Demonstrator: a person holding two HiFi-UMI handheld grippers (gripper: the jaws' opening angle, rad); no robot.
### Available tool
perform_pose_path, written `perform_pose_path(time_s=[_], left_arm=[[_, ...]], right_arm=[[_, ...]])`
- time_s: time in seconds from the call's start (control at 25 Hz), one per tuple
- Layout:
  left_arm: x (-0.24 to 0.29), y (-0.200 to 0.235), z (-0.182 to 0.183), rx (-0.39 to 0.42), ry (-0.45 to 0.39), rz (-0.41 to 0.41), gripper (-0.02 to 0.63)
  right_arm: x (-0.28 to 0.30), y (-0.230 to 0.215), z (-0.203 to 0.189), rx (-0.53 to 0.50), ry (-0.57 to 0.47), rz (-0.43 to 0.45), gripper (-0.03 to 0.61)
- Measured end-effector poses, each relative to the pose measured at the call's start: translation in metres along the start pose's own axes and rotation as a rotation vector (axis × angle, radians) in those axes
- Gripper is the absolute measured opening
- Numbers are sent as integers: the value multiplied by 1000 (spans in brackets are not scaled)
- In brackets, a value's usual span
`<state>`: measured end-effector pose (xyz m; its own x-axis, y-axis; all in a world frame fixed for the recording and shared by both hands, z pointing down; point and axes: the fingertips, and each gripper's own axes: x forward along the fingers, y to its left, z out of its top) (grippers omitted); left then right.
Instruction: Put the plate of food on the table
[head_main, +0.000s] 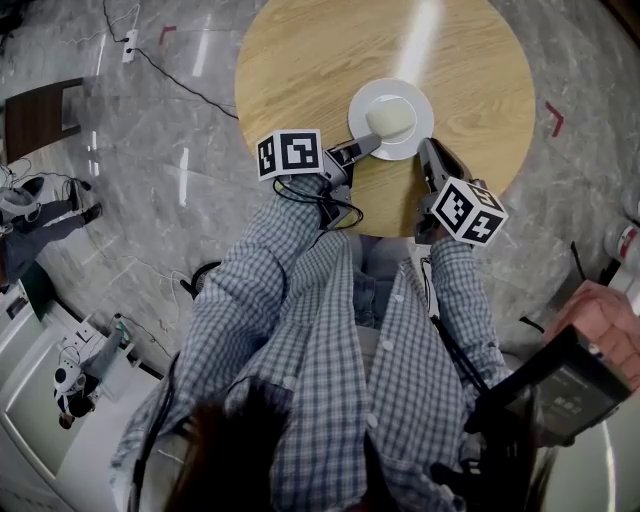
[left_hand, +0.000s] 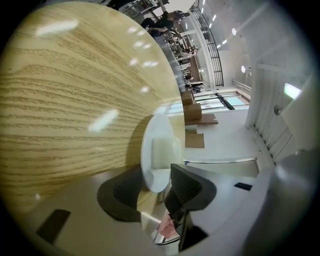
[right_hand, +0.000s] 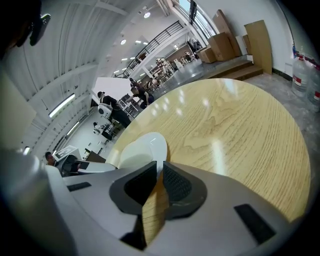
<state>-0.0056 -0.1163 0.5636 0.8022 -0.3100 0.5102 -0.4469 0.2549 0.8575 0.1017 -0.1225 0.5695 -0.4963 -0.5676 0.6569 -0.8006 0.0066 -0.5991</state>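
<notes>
Plate (head_main: 410, 92) laid flat on bench (head_main: 300, 60), pale food block (head_main: 390, 120) held in it. Rim straddled by wide-open left gripper (head_main: 374, 144), pinched by right gripper (head_main: 428, 149).

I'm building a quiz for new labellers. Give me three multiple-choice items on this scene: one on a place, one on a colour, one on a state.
1. Where is the plate?
A. on the floor
B. on the table
C. on a chair

2. What colour is the plate?
A. white
B. blue
C. black

3. How do the fingers of the left gripper stand?
A. shut together
B. open
C. out of view

Key:
1. B, it rests on the wooden top.
2. A, its rim shows white.
3. B, the fingers stand apart on either side of the rim.
</notes>
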Motion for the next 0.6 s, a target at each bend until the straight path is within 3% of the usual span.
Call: perform_pose_path(time_s=[0.24,0.6], left_arm=[[3,1,-7,3,45,9,163],[4,1,-20,79,122,38,163]], right_arm=[[1,-2,7,-6,-19,-18,32],[4,-12,20,-16,-40,-57,17]])
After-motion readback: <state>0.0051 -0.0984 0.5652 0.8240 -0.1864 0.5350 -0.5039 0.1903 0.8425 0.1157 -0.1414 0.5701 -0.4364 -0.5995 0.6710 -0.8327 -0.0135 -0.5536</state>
